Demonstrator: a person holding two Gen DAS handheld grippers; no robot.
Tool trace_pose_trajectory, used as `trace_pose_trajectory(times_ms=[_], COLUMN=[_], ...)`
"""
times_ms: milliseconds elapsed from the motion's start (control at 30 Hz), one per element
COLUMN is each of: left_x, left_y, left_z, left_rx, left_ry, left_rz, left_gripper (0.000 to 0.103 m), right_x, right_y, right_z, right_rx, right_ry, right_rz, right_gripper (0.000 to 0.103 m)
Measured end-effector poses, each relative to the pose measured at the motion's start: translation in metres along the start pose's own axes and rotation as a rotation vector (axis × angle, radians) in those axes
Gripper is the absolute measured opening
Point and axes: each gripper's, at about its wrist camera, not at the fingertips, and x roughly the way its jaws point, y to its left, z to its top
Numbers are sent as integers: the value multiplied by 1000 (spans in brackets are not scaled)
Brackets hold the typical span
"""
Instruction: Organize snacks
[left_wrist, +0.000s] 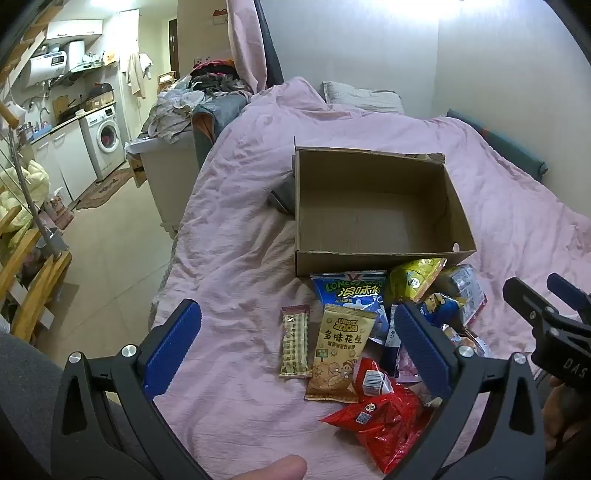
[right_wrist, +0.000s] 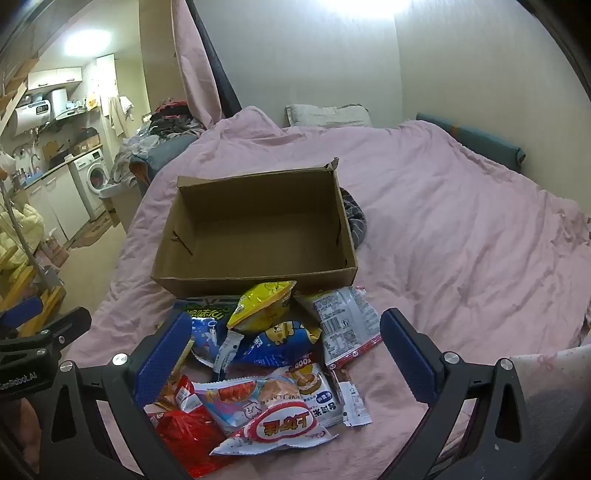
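Observation:
An empty brown cardboard box (left_wrist: 373, 218) (right_wrist: 258, 236) sits open on a pink bedspread. A pile of snack packets lies just in front of it: a tan peanut bag (left_wrist: 340, 354), a thin checked bar (left_wrist: 294, 341), a blue chip bag (left_wrist: 351, 295) (right_wrist: 280, 341), a yellow bag (left_wrist: 413, 282) (right_wrist: 264, 304), a red bag (left_wrist: 384, 417) (right_wrist: 184, 432) and a white-and-red packet (right_wrist: 280, 424). My left gripper (left_wrist: 299, 339) hovers open over the pile's left side. My right gripper (right_wrist: 286, 354) hovers open over the pile, with nothing between its fingers. The right gripper (left_wrist: 546, 314) also shows at the left wrist view's right edge.
The pink bedspread (right_wrist: 461, 229) stretches wide to the right of the box. A grey cloth (right_wrist: 354, 218) lies against the box's far side. Pillows (right_wrist: 328, 116) sit at the wall. The bed's left edge drops to a floor (left_wrist: 107, 251), with laundry, cabinets and a washing machine (left_wrist: 105, 138) beyond.

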Motion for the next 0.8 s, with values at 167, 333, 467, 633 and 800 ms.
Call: trace_pose_trajectory(times_ms=[167,333,467,633,800], left_x=[0,-1,-1,-4,-4], left_y=[0,0,0,-2,-2], left_z=[0,0,0,2,2], left_rx=[2,4,4,8,10], left_ry=[-2,-6,-13,-13,-15], left_rz=[4,8,9,10,10], left_gripper=[103,103,103,103,103], right_x=[-2,-2,0,-2,-2], right_y=[-1,-3,-2,-2,-2], right_z=[1,1,0,1,1], right_rx=[12,19,18,19,19], right_ry=[-2,1,0,0,-1], right_rz=[7,12,12,11,11], right_gripper=[103,103,103,103,103])
